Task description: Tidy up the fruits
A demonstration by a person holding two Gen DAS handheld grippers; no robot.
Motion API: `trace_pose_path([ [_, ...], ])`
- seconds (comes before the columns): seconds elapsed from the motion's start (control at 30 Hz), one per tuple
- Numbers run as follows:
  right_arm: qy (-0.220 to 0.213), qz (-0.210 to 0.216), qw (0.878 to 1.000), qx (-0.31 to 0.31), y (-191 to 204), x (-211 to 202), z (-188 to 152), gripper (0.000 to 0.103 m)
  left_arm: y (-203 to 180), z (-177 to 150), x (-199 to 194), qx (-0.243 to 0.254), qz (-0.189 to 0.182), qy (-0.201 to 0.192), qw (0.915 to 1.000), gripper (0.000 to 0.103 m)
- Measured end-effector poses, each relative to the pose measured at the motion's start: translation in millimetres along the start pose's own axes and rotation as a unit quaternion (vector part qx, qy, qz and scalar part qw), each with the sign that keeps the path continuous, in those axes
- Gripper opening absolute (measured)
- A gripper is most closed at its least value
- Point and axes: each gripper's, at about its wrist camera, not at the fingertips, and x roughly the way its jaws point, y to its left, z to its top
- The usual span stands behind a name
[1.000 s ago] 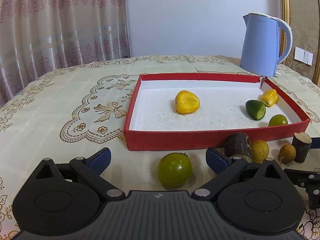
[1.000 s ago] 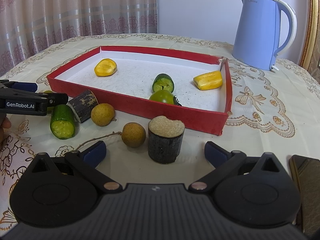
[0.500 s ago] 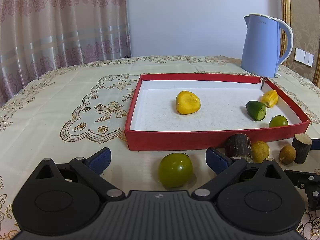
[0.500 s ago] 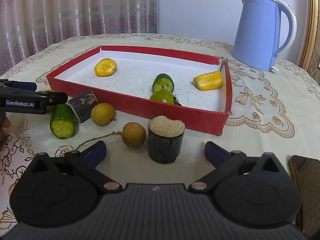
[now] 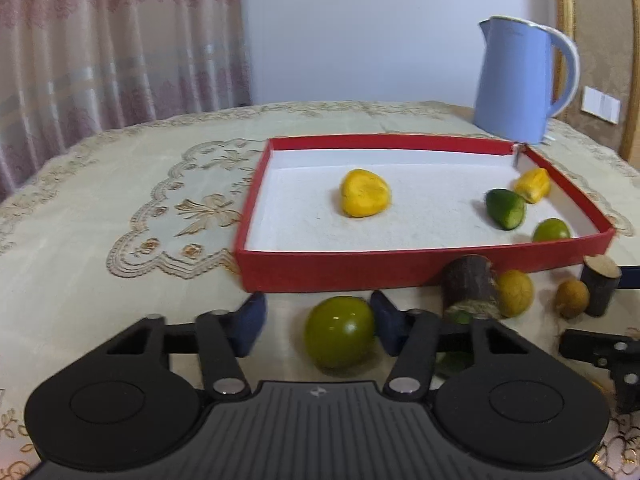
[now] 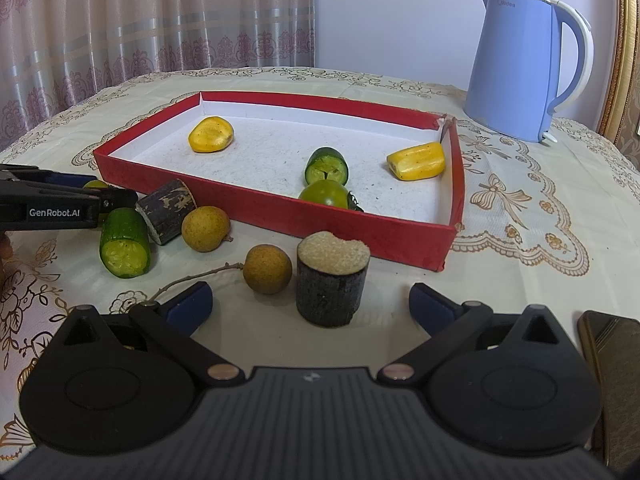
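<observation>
A home dining room, round table under an embroidered cloth, patterned curtains at ten o'clock, blue electric kettle stood at two o'clock

Our left gripper has just been closing: the jaws, spread wide a second ago, now stand narrow around the green tomato on the cloth. Right pad looks to be against its skin; left pad just short, a gap showing. The tomato has not shifted.
</observation>
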Motion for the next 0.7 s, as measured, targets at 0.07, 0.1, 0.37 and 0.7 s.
trace_pose_path([
  [0.07, 0.000, 0.000, 1.000, 0.000, 0, 0, 0, 0.103, -3, -2, -4, 0.009, 0.000, -0.013, 0.9999, 0.034],
  [0.1, 0.000, 0.000, 1.000, 0.000, 0, 0, 0, 0.103, -6, -3, -5, 0.016, 0.001, -0.016, 0.9997, 0.033],
  [0.37, -0.030, -0.023, 0.999, 0.031, -10, -11, -2, 0.103, -9, -1, -15, 0.010, 0.021, -0.035, 0.9991, 0.032],
  [0.7, -0.005, -0.027, 0.999, 0.033, -11, -6, -2, 0.103, -12, 41, -8, 0.012, 0.014, -0.054, 0.9984, 0.032],
])
